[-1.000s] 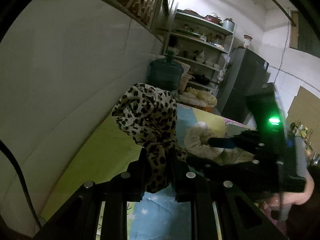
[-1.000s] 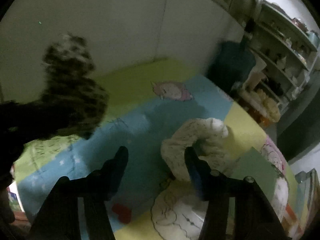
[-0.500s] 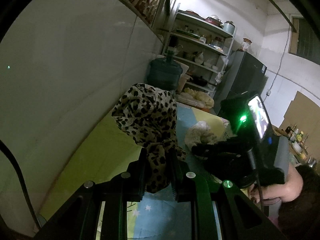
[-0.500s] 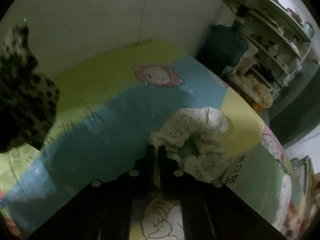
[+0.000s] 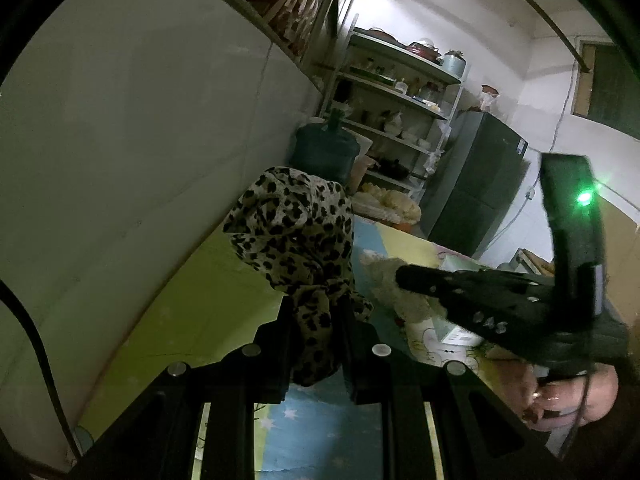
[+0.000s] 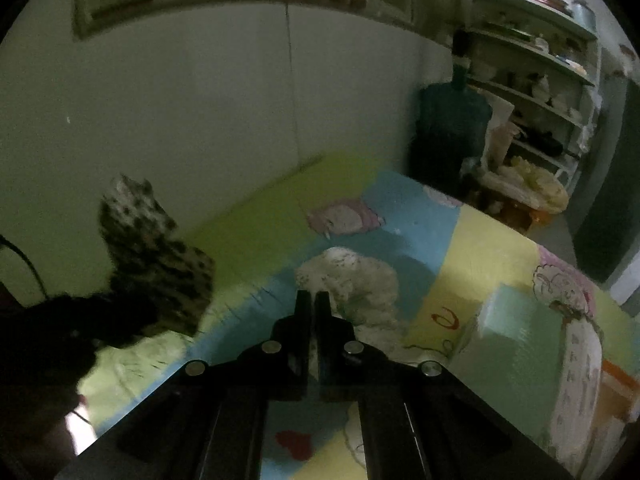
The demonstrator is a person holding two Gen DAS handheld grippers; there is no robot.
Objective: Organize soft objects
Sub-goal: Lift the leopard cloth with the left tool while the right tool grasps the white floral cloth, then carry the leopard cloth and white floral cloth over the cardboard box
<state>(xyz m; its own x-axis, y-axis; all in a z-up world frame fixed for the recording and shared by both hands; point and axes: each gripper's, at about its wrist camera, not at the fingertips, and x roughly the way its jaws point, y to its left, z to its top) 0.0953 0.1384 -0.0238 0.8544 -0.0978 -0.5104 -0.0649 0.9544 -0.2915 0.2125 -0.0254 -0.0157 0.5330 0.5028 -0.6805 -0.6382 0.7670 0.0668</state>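
Left tool [image 5: 316, 312] holds leopard cloth [image 5: 294, 224] aloft; right tool [image 6: 314, 300] pinches white cloth [image 6: 360, 280] low.

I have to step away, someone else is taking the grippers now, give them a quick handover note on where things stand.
Left gripper: shut on the leopard-print cloth, held up above the mat.
Right gripper: jaws closed at the near edge of the white speckled cloth; it appears to pinch the fabric, though the contact itself is hard to see.
The white cloth lies bunched on the blue part of the mat.
Done: both cloths taken hold of.
Left: neither is folded or put in a final place yet. Probably lift the white one and gather both together.
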